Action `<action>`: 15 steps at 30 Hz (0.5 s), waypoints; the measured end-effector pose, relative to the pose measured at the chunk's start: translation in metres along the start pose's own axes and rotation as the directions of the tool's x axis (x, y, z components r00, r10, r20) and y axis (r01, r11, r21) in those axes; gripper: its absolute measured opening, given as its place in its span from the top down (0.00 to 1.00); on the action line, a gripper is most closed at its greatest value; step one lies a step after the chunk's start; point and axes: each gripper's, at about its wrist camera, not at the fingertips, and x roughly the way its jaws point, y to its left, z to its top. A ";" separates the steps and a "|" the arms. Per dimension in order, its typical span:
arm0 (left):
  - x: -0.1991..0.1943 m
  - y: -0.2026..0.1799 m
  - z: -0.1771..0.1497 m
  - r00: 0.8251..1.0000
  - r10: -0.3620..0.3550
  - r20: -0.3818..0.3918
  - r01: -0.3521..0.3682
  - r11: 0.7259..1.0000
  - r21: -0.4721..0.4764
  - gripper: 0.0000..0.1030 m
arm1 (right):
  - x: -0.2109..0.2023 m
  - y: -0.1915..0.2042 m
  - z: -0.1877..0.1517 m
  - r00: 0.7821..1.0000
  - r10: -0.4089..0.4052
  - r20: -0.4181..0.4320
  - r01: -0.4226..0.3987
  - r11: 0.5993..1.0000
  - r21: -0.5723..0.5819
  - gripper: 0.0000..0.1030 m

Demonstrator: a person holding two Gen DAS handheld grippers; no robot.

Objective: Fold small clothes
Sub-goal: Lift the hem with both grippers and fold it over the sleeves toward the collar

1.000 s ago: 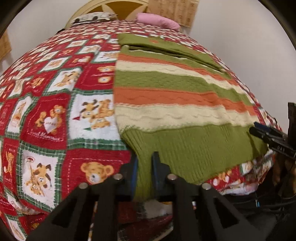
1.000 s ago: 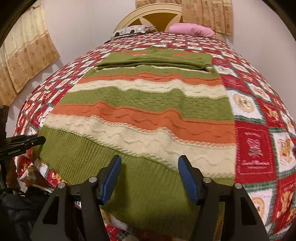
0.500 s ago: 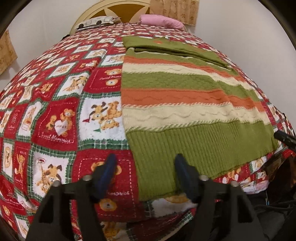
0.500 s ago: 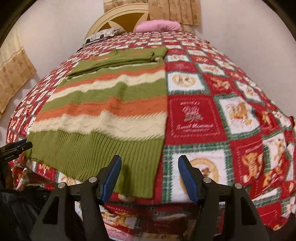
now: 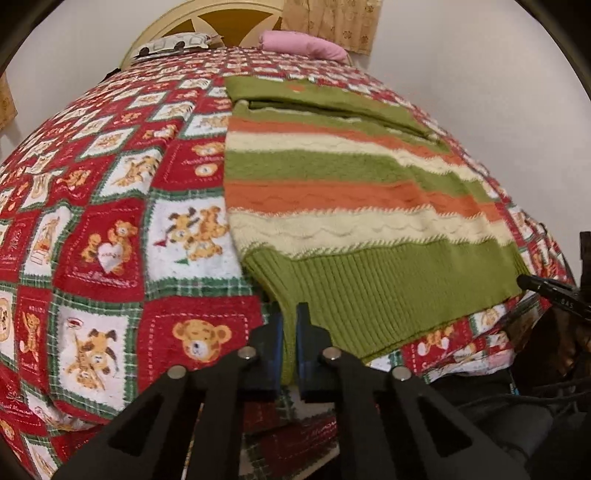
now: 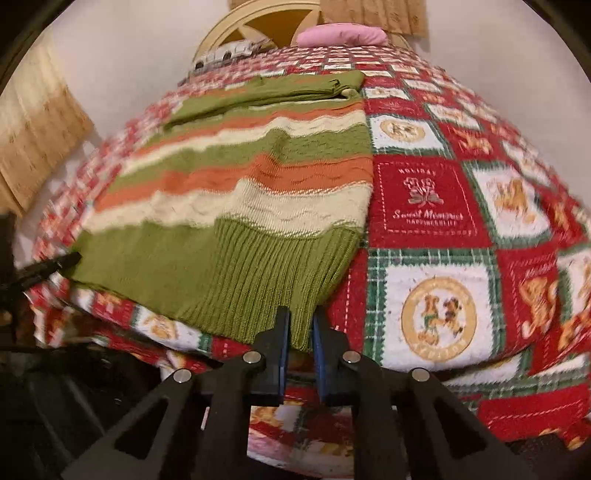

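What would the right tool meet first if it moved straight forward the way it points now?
The right tool is already clamped on the green ribbed hem of the striped knitted sweater; going on, it would probably push into that hem and the bed edge.

Bedspread: my red, white and green teddy-bear quilt (image 5: pixel 110 258) fills the view from 6 to 11 o'clock.
Pillows: a pink one (image 5: pixel 299 44) at 12 o'clock, a patterned one (image 5: pixel 173 42) beside it toward 11.
Headboard: cream and tan (image 6: pixel 266 14), at 12.
Curtain: beige (image 6: pixel 33 144), at 9.
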 end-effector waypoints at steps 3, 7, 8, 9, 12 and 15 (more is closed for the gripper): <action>-0.009 0.002 0.004 0.999 -0.006 0.036 0.006 1.000 0.006 0.94 | -0.014 -0.004 0.003 0.996 0.061 0.066 -0.062 0.998 0.024 0.90; -0.008 0.006 0.009 0.998 -0.020 0.052 0.021 1.000 -0.007 0.94 | -0.024 -0.002 0.009 0.987 0.094 0.131 -0.098 0.995 0.022 0.91; -0.008 0.007 0.010 0.998 -0.027 0.058 0.028 1.000 -0.012 0.94 | -0.027 -0.003 0.011 0.983 0.105 0.148 -0.110 0.994 0.026 0.91; -0.009 0.007 0.012 0.997 -0.032 0.065 0.032 0.999 -0.010 0.95 | -0.029 -0.004 0.014 0.980 0.117 0.161 -0.124 0.992 0.033 0.91; -0.015 0.007 0.022 0.994 -0.052 0.095 0.052 0.999 -0.003 0.95 | -0.037 -0.009 0.024 0.964 0.167 0.205 -0.184 0.981 0.065 0.91; -0.021 0.006 0.034 0.989 -0.064 0.133 0.064 0.998 0.005 0.95 | -0.047 -0.012 0.039 0.948 0.188 0.258 -0.212 0.975 0.068 0.91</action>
